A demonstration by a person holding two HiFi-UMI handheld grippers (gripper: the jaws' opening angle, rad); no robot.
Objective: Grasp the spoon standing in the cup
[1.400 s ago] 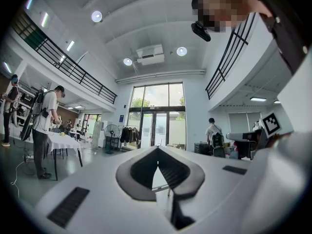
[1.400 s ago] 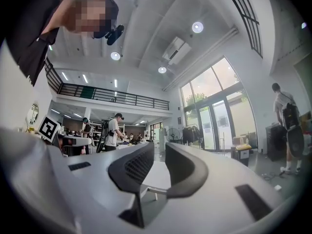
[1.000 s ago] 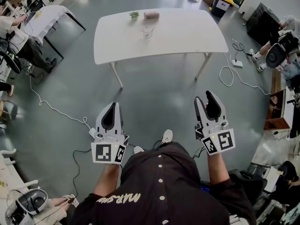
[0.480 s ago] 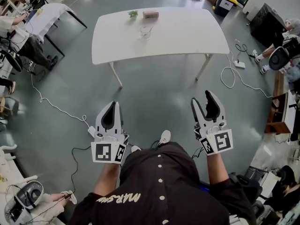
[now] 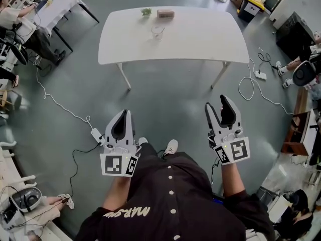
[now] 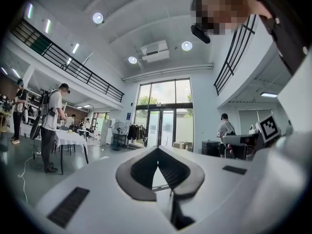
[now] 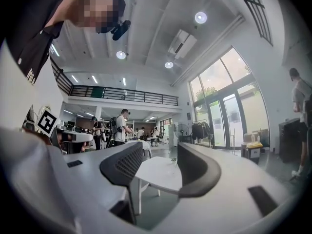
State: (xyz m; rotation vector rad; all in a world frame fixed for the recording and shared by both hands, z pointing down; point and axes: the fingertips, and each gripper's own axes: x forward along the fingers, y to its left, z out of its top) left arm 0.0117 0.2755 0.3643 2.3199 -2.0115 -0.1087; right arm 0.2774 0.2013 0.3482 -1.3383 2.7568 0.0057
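Spoon itself is too small to make out; its clear cup (image 5: 158,32) stands toward the far side of the white desk (image 5: 200,39), well apart from both tools. Nothing is grasped yet, and the whole approach is left to do. The right hand-held gripper (image 5: 216,105) gapes empty; the left hand-held gripper (image 5: 123,115) is closed on nothing. A small plant (image 5: 146,11) and a box (image 5: 165,14) sit just behind the cup, leaving the near side free.
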